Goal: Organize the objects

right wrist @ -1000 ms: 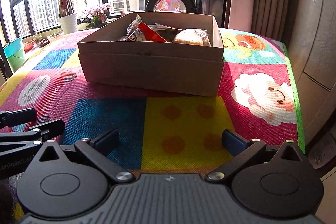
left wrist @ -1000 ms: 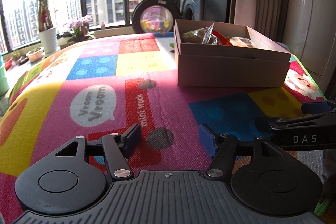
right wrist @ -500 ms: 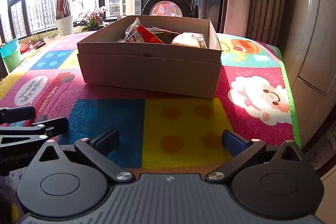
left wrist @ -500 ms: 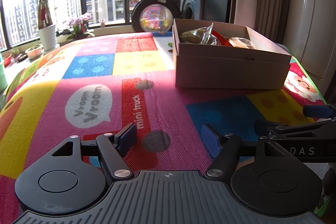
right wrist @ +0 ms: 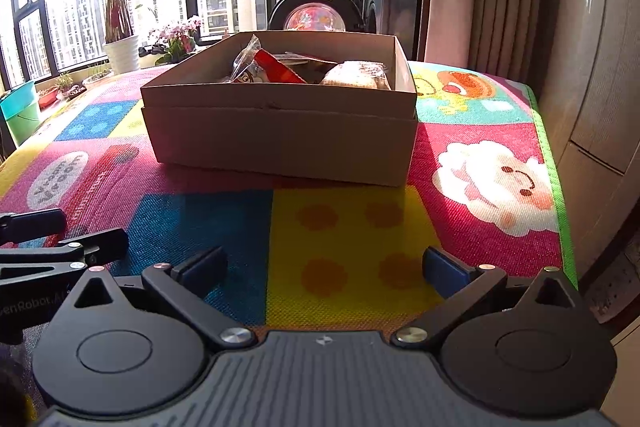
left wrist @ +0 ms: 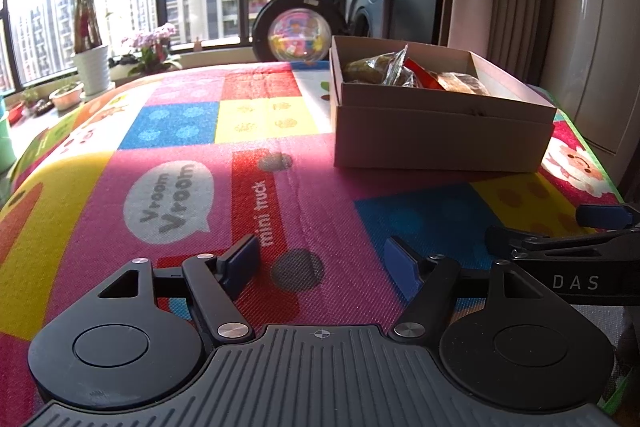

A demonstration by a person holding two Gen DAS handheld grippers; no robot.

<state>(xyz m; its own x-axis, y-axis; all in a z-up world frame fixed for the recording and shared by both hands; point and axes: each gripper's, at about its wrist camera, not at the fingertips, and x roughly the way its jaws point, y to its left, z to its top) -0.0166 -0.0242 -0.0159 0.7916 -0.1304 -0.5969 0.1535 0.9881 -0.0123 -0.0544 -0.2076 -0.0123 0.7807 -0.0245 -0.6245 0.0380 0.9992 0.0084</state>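
Cardboard box (right wrist: 280, 143) sits straight ahead of the right gripper (right wrist: 324, 267), whose blue-padded fingers are spread wide with nothing between them. Between the fingertips and the box's near wall lies an open stretch of colourful play mat (right wrist: 340, 227), yellow and blue squares with nothing on them. To the right of the box the mat runs on past a cartoon face to a green border, and the mat's edge drops off just beyond it. Inside the box, wrapped snacks (right wrist: 276, 69) show above the rim: a clear crinkled bag, a red packet and a pale wrapped piece toward the right.

From the left gripper (left wrist: 320, 263), also spread apart and empty, the cardboard box (left wrist: 436, 135) lies ahead and to the right, well apart from the fingertips. Directly ahead and to the left the play mat (left wrist: 180, 131) is bare all the way to its far edge. The right gripper (left wrist: 560, 247) shows just beside it on the right, level with its fingers. Beyond the mat's far edge stand a round black-rimmed toy (left wrist: 298, 35), a potted plant (left wrist: 90, 27) and the window.
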